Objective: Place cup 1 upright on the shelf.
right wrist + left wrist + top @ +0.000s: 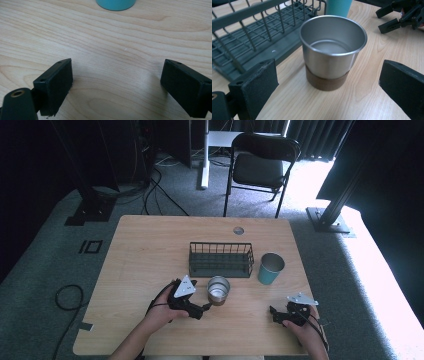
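A steel cup with a brown base stands upright and empty on the wooden table, just in front of a dark wire basket. My left gripper is open, its jaws spread wide right before the cup without touching it. A teal cup stands upright to the right of the basket. My right gripper is open near the table's front right, low over bare wood with the teal cup ahead of it; it also appears as the far gripper.
A round cable hole sits in the table's far edge. A black folding chair stands behind the table on grey carpet, with cables and dark stands at the left.
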A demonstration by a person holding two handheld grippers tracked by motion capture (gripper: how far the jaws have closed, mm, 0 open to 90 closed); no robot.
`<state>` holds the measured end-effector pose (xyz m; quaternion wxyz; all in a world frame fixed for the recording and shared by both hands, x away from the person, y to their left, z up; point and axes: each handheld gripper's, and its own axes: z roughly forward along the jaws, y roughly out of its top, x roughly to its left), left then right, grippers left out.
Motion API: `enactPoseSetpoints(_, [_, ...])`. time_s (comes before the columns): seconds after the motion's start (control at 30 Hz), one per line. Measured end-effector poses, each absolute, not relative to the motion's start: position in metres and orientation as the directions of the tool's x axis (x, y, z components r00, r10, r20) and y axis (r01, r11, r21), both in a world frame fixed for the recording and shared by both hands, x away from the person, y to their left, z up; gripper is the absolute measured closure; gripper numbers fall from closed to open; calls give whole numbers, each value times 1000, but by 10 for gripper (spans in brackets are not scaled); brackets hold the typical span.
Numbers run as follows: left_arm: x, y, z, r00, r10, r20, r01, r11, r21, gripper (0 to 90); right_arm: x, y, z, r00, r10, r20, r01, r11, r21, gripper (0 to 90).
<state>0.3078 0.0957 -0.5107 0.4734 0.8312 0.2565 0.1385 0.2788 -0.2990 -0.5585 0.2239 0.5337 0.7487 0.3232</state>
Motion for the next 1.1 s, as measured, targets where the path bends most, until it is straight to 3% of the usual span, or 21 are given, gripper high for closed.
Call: enactPoseSetpoints(1.1, [332, 51, -514, 861, 509, 17, 246, -445, 861, 25, 279, -299, -559, -330, 944, 10, 655, 221, 723, 102])
